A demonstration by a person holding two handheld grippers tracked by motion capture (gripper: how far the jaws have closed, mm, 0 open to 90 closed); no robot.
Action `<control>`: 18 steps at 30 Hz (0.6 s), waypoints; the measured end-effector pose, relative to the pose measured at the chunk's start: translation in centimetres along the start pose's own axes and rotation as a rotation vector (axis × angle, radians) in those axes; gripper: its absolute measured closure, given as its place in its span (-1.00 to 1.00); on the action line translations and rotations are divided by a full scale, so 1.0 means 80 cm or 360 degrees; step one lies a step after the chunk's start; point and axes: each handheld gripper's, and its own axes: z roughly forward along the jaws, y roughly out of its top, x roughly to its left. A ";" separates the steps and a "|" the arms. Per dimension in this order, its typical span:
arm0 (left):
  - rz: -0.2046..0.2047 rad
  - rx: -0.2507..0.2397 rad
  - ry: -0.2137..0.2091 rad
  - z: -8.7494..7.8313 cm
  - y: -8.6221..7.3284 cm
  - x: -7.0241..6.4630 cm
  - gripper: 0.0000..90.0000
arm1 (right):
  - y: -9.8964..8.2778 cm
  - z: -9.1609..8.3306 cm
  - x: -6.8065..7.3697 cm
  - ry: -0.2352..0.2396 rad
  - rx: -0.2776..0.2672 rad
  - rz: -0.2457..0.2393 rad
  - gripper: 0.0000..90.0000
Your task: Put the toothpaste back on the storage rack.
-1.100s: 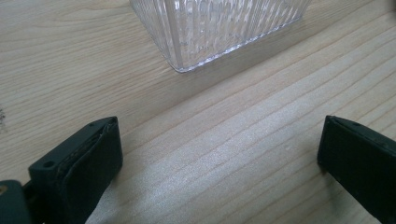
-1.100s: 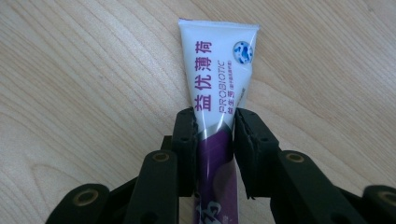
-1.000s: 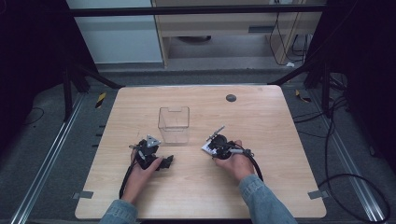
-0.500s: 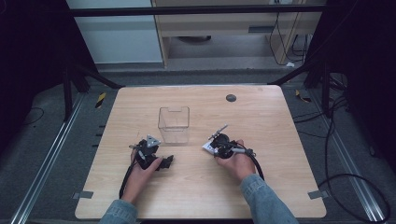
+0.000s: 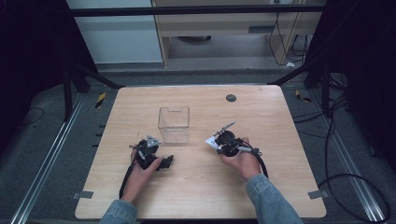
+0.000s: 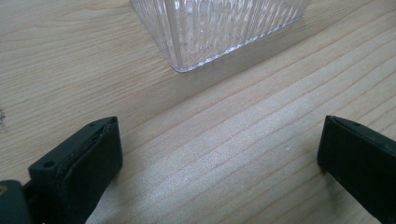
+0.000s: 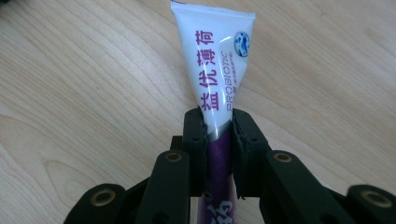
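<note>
A white and purple tube [image 7: 219,70] with printed lettering sticks out ahead of my right gripper [image 7: 218,126], whose pads are pressed on its lower part. From above, the right gripper [image 5: 220,143] sits right of centre, with the tube's white end [image 5: 209,141] pointing left just above the table. A clear ribbed plastic container [image 5: 173,125] stands upright in the middle. My left gripper [image 5: 150,150] rests just in front of it, to its left. Along the left gripper [image 6: 219,154], the jaws stand wide apart over bare wood, with the container's corner [image 6: 210,28] ahead.
The wooden table [image 5: 196,186] holds a small dark round disc [image 5: 230,97] near its far edge. Black cables trail from both grippers toward the person. Dark floor, metal rails and frame legs surround the table.
The right gripper and the tube have shifted very slightly. The left gripper has stayed in place.
</note>
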 end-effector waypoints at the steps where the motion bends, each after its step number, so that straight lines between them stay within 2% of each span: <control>1: 0.0000 0.0000 0.0000 0.000 0.000 0.000 -1.00 | 0.000 0.000 0.000 0.0000 0.0000 0.0000 0.72; 8: 0.0000 0.0000 0.0000 0.000 0.000 0.000 -1.00 | 0.008 -0.028 -0.014 -0.0028 -0.0071 0.0027 0.72; 9: 0.0000 0.0000 0.0000 0.000 0.000 0.000 -1.00 | 0.012 -0.038 -0.019 -0.0049 -0.0095 0.0033 0.72; 18: -0.0001 0.0000 0.0000 0.000 0.000 0.000 -1.00 | 0.020 -0.061 -0.030 -0.0061 -0.0180 0.0049 0.72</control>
